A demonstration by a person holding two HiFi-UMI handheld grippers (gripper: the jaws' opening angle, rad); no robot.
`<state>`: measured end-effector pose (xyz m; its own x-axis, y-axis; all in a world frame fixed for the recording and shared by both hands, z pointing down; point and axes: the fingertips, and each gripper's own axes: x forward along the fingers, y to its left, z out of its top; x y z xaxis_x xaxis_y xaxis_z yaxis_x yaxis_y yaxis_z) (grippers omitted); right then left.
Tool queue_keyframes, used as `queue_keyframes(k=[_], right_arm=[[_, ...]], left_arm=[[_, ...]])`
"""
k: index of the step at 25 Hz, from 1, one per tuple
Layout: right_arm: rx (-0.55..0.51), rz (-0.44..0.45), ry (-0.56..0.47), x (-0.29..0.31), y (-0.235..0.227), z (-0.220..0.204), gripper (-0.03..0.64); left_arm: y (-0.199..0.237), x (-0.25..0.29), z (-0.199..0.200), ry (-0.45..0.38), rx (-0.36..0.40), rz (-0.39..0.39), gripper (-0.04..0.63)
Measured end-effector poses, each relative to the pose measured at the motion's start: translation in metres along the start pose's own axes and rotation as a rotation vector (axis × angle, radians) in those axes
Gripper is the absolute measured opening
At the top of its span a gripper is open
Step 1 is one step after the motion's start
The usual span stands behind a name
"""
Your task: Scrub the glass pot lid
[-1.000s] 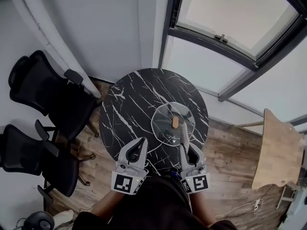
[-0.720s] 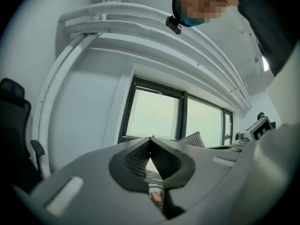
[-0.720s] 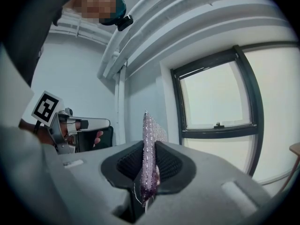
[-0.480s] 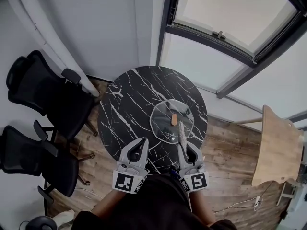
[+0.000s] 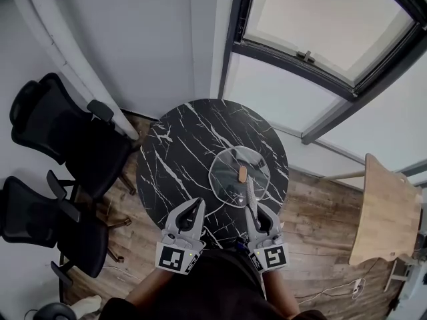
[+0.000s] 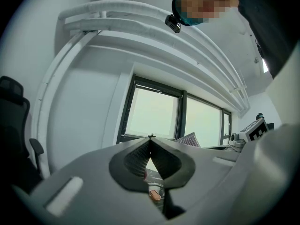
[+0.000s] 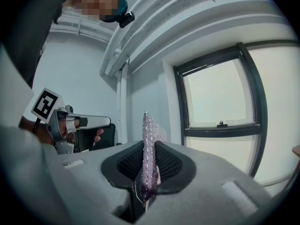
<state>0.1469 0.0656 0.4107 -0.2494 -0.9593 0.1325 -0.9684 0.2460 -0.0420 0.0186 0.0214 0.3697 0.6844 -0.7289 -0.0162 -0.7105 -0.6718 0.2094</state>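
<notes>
Nearest to the person, both tools hang over the near rim of the round black marble desk (image 5: 175, 172). The left claw (image 5: 191, 209) has its two jaws pressed together with nothing between them, and it is above a bare part of the desk. The right claw (image 5: 256, 210) is clamped on a glittery purple scrubbing pad (image 7: 148, 146), which stands on its edge and points away from the person. In the head view the far end of the pad reaches over the near part of the glass pot lid (image 5: 227, 169); I cannot tell if it touches the glass.

The lid lies flat on the right half of the desk, its wooden knob (image 5: 242, 173) upward, and its rim is close to the desk's right edge. The left half of the desk is free.

Two black office chairs (image 5: 63, 129) stand just beside the desk's left edge. To the right there is open wooden floor (image 5: 320, 222), then a light wooden panel (image 5: 387, 209). Behind the desk are the white wall (image 5: 147, 39) and a dark-framed window (image 5: 320, 25).
</notes>
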Motion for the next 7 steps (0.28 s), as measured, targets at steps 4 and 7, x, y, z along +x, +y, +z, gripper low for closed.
queue_keyframes(k=[4, 7], right_arm=[[0.007, -0.008, -0.008, 0.0012, -0.0025, 0.0017, 0.064], [0.017, -0.012, -0.014, 0.0027, -0.0030, 0.0009, 0.064]], left_arm=[[0.0008, 0.0008, -0.0009, -0.002, -0.004, 0.002, 0.003], [0.0006, 0.0007, -0.0025, -0.001, 0.001, -0.002, 0.003]])
